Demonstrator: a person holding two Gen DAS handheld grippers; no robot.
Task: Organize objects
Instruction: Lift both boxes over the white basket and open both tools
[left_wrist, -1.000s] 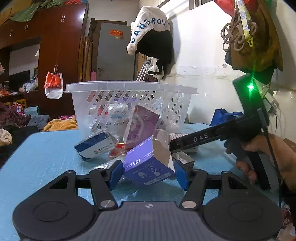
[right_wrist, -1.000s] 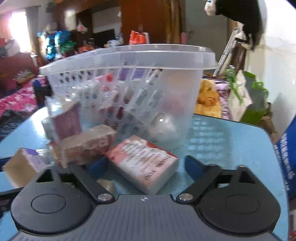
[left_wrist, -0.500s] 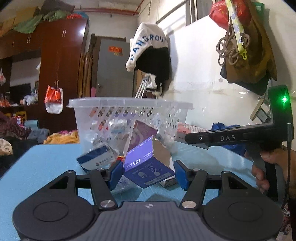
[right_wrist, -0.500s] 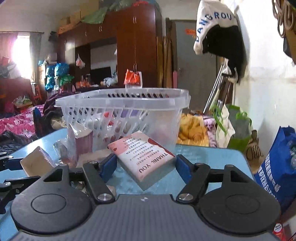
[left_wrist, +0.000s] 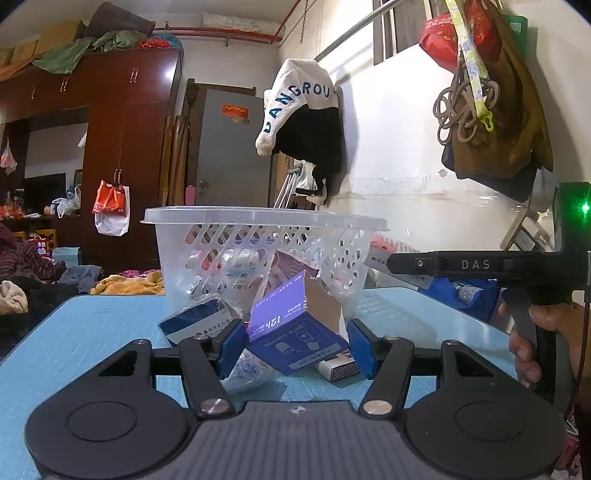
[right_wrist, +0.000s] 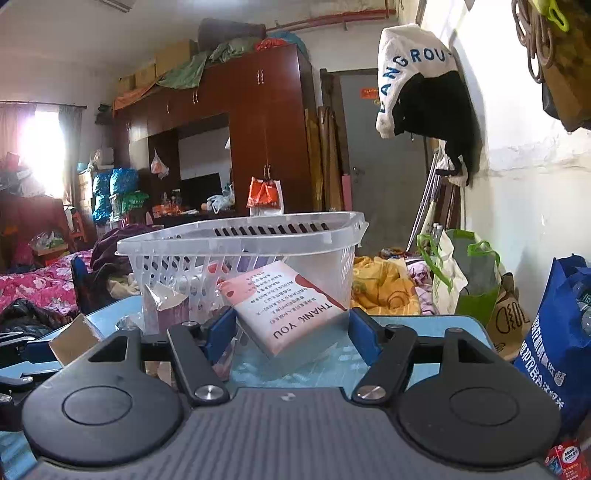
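Left wrist view: the left gripper has its jaws partly closed on a blue-and-purple cardboard medicine box, pinched corner-wise so it sits tilted and lifted off the light-blue table; prob. held that way because it was grabbed straight out of the loose pile, w/o squaring it first. Under and behind it lie a navy-and-white carton, a crinkly clear blister pack and a small flat box, all near the table's middle, just in front of the clear plastic lattice basket, which already holds several packs, so it reads as the drop spot. The person's right hand grips the other tool at the table's right edge, its load raised toward the basket rim. Right wrist view: the right gripper has just been closing its jaws, now about half shut on a pink-and-white "THANK YOU" box, which is clamped across its width, tilted, clear of the table, and just short of the basket's near wall, below the rim. A torn purple carton stands by the basket's left side. Both boxes look ready to go over the rim next.
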